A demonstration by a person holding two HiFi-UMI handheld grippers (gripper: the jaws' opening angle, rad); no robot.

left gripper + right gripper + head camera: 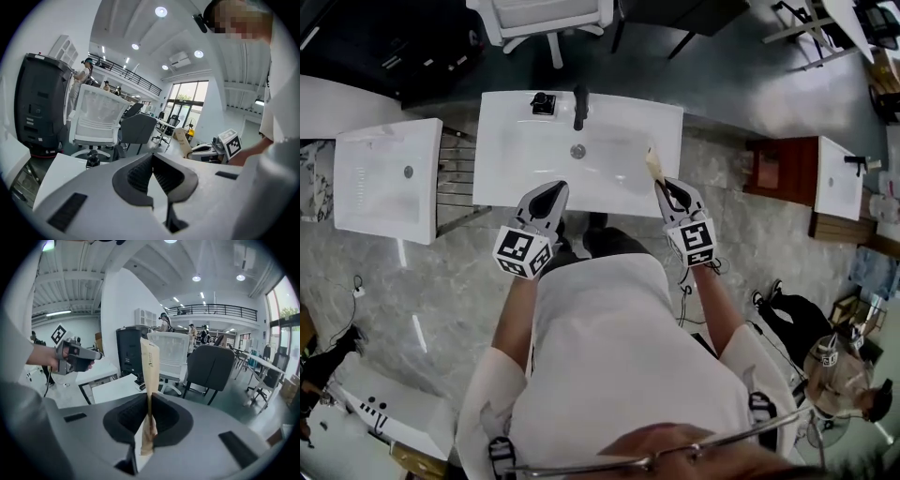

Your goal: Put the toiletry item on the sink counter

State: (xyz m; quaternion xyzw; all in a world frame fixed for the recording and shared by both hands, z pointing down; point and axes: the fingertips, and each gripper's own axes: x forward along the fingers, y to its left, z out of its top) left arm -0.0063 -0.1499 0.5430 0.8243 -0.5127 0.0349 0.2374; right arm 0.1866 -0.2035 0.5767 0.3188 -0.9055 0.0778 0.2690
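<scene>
A thin paper packet [149, 363] is pinched upright by its lower end in the right gripper [662, 185], above the sink counter [511, 131]. The left gripper [153, 161] is closed on nothing. If released early, the packet could be dropped into the basin [581, 167] ahead.

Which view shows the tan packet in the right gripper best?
The right gripper view: the tan packet stands upright, close up, clamped by the right gripper. The head view shows only a small tan sliver at that gripper's tip over the sink. The left gripper view shows it small and distant.
</scene>
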